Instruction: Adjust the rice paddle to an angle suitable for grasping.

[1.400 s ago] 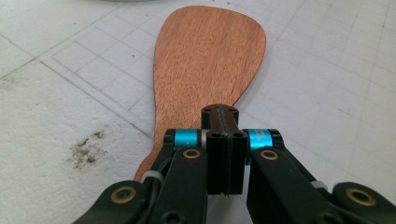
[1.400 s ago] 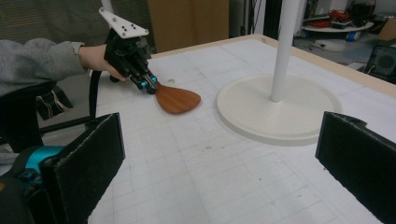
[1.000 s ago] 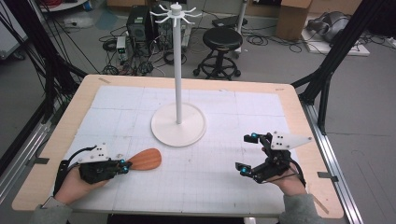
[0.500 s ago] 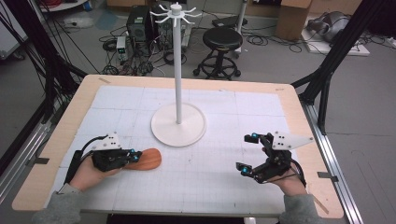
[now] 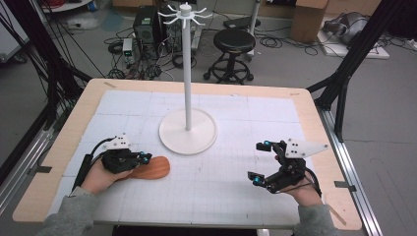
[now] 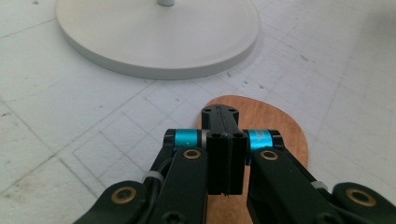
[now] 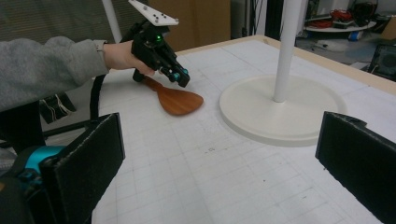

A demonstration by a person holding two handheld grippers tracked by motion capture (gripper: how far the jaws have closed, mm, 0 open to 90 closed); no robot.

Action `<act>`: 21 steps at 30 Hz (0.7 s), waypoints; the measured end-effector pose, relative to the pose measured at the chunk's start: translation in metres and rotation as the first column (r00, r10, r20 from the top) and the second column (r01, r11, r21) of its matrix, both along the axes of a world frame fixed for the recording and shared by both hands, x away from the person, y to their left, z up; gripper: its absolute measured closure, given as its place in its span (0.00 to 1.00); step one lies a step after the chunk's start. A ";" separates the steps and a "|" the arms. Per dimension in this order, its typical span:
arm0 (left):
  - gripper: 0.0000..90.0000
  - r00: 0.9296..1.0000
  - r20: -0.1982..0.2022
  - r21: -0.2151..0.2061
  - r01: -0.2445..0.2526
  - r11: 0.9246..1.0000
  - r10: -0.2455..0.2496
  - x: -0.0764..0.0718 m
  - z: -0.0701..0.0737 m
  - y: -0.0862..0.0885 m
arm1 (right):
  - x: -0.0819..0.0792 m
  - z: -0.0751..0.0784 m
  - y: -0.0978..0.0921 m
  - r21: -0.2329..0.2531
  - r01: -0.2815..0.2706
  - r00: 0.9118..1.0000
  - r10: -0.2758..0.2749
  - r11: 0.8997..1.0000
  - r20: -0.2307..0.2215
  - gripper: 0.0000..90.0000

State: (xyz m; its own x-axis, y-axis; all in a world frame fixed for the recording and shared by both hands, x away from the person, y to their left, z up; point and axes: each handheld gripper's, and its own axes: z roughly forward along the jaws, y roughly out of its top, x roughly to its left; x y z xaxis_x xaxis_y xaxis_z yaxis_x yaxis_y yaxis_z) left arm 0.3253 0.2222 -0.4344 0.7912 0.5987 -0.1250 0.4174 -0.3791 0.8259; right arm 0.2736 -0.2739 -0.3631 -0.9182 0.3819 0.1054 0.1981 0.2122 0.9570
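Two tongs work over a white gridded counter point(image 5: 246, 196); the left tongs point(image 6: 225, 140) have their jaws pressed together above a wooden paddle point(image 5: 150, 168), and whether any of it is pinched cannot be told, for the handle end is hidden beneath the hand; the right tongs point(image 5: 263, 162) hover spread and empty, well apart from it. The paddle lies flat near the left front of the counter, its broad end just beside the round base of a white stand point(image 5: 187, 130). Risk, as a judgement: if the grip is shallow or merely resting on top, a lift would let the smooth blade pivot or slide free; a forward swing could knock the blade against the stand base, close ahead. Materials: the paddle is reddish-brown, flat, oval, smooth-finished; the stand is a matte white disc with a slim upright pole topped by radiating hooks; the counter surface is scuffed, with a pale wooden border.
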 end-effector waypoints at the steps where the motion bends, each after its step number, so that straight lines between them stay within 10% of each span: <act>1: 1.00 1.000 -0.008 0.024 -0.010 1.000 0.010 0.005 0.002 -0.002 | -0.001 0.000 -0.001 0.005 -0.003 1.000 0.003 1.000 -0.007 0.00; 13: 1.00 0.999 -0.043 0.108 -0.002 0.994 0.006 0.019 -0.006 -0.017 | -0.002 0.002 -0.003 0.040 -0.016 1.000 0.016 0.999 0.002 0.00; 21: 1.00 0.997 -0.073 0.083 0.007 0.997 -0.001 0.022 -0.007 -0.015 | -0.001 0.001 -0.002 0.030 -0.014 1.000 0.014 0.999 -0.003 0.00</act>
State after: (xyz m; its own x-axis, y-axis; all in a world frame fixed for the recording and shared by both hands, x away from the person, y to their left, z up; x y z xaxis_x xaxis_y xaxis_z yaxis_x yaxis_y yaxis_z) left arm 0.3476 0.2072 -0.4417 0.7839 0.6066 -0.1325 0.4738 -0.4466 0.7590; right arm 0.2724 -0.2762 -0.3617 -0.9232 0.3652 0.1198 0.1985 0.1860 0.9623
